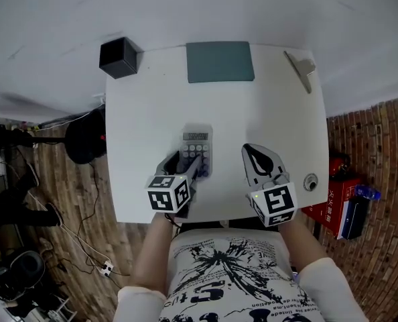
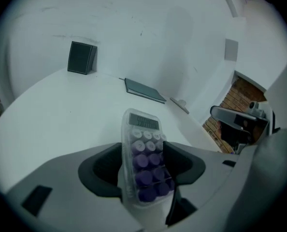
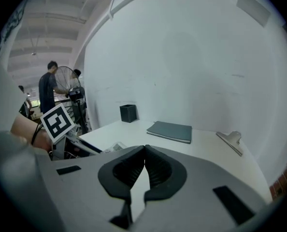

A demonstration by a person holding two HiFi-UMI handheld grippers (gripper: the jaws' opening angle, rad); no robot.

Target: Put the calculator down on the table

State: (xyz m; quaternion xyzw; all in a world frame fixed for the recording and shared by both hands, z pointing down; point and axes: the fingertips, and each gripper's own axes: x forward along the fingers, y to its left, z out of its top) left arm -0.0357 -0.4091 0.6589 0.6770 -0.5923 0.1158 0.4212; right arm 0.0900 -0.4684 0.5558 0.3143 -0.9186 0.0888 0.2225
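The left gripper (image 2: pixel 142 148) had its jaws set apart, with the calculator (image 1: pixel 196 141) standing between the two dark pads. Whether the pads touched the calculator's long edges could not be determined. The calculator lay on the white table (image 1: pixel 152 113) near the front edge, display end pointing away from the person and the purple keys toward the gripper body. The right gripper (image 3: pixel 144 150) had its jaws closed tip to tip, with nothing between them; it was positioned over the table just to the right of the calculator, apart from it. Each gripper carried its marker cube at the rear, over the table's front edge. At the far edge of the table, a grey-green notebook (image 1: pixel 220 62) lay flat near the middle, a black box (image 1: pixel 120 57) stood at the far left corner, and a metal clip (image 1: pixel 301 68) lay at the far right. All three were well apart from the calculator. A person (image 3: pixel 49 88) stood in the background of the right gripper view.
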